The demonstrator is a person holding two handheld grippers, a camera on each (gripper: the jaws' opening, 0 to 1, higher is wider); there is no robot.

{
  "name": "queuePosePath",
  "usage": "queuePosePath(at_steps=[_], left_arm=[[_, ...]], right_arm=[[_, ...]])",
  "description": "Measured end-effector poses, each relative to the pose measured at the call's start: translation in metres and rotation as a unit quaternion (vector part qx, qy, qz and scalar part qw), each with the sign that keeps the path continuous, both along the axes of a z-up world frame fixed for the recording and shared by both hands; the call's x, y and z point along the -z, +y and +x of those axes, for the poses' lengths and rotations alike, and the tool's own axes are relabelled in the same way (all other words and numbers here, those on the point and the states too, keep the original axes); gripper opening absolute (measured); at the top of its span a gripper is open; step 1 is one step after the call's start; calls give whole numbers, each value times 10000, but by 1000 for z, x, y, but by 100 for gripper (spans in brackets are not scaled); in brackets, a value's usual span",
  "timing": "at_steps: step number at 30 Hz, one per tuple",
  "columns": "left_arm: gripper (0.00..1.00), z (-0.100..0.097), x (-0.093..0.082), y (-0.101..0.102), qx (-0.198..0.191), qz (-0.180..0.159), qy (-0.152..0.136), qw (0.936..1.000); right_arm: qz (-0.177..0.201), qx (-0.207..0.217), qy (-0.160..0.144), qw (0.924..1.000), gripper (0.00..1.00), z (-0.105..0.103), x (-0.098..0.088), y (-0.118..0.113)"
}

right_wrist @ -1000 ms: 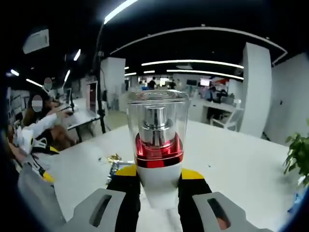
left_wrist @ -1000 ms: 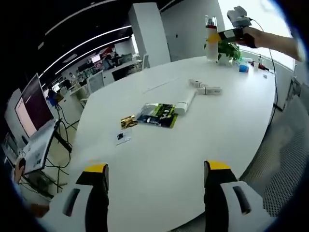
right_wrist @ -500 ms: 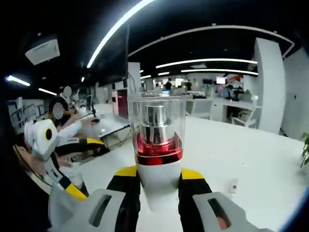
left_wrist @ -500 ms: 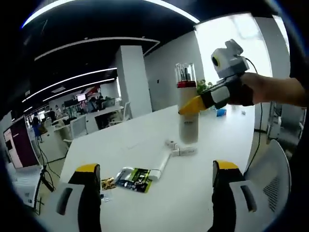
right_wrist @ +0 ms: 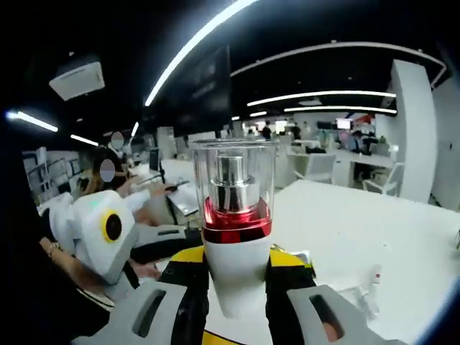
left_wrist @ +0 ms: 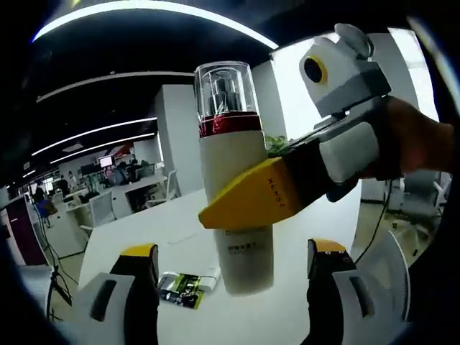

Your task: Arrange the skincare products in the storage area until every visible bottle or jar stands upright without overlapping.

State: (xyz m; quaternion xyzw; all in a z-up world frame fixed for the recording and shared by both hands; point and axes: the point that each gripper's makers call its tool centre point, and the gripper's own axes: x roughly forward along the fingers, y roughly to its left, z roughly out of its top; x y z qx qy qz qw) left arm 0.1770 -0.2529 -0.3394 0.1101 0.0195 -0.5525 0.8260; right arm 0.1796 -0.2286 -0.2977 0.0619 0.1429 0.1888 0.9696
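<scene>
White oval table [left_wrist: 180,215]: below, bottle held clear above it.
White pump bottle, red collar, clear cap [left_wrist: 233,180]: long axis upright, clamped mid-body by right gripper [right_wrist: 237,277].
Left gripper [left_wrist: 230,269]: jaws wide, empty, bottle between and just ahead.

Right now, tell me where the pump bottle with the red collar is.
The pump bottle is upright in the right gripper, held above the white table between the left gripper's open jaws in the left gripper view.
</scene>
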Motion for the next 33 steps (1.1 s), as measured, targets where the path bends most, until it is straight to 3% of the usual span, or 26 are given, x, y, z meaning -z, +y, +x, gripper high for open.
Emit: queuePosePath(at_steps=[5,10,15,18,22,24,27,33], left_arm=[[64,0,-18,2,-74,-196,-126,9997],[59,0,-13,1,-88,-17,-207,9997],[35,-5,-22,-2,-10,-113,-359,9993],[37,-3,-20,-3,-48,-42,-388,9992],[33,-4,-19,-3,-67,-129,-103,9998],[31,-3,-22,-2,-52,-385,431,9983],[31,-4,-26,-3,-3,-247,225,9994],[31,-9,-32,-6,275,-359,588,9972]], right_arm=[[-165,58,90,9998,22,-3,8,4],[-96,68,36,9999,22,-4,2,6],[-227,4,-90,9997,22,-5,-4,15],[-237,-32,-72,9997,22,-5,-3,15],[-165,-10,-37,9999,22,-6,-3,13],[-152,-2,-42,9999,22,-7,-4,13],[-138,20,-68,9999,22,-7,-8,13],[-383,-207,-73,9990,22,-6,-12,14]])
